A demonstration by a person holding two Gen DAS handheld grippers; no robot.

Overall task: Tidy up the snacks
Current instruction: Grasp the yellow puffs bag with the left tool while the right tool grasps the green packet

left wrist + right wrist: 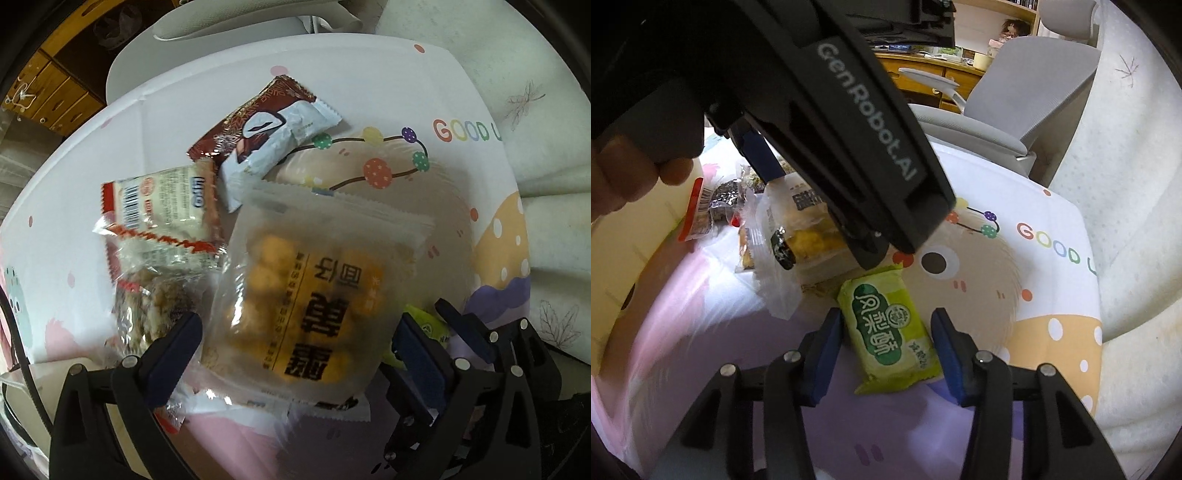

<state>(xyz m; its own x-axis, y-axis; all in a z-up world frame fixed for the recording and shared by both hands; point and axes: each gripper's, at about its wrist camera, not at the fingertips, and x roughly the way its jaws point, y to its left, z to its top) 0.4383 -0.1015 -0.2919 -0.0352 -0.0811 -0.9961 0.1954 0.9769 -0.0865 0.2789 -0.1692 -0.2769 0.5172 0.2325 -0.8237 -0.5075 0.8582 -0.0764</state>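
On the cartoon-print tabletop (1052,266) my left claw (295,350) hangs open astride the frosted bag (317,291) in the snack pile. My right claw (886,350) is also spread, straddling the green pack (890,328) without touching; I judge pickup is next: lower, then clench.

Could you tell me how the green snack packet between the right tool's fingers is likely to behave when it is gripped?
The green packet looks like a firm block, so it should hold shape. Its glossy wrapper may slip between the right tool pads. Lying flat, it seems unlikely to roll.
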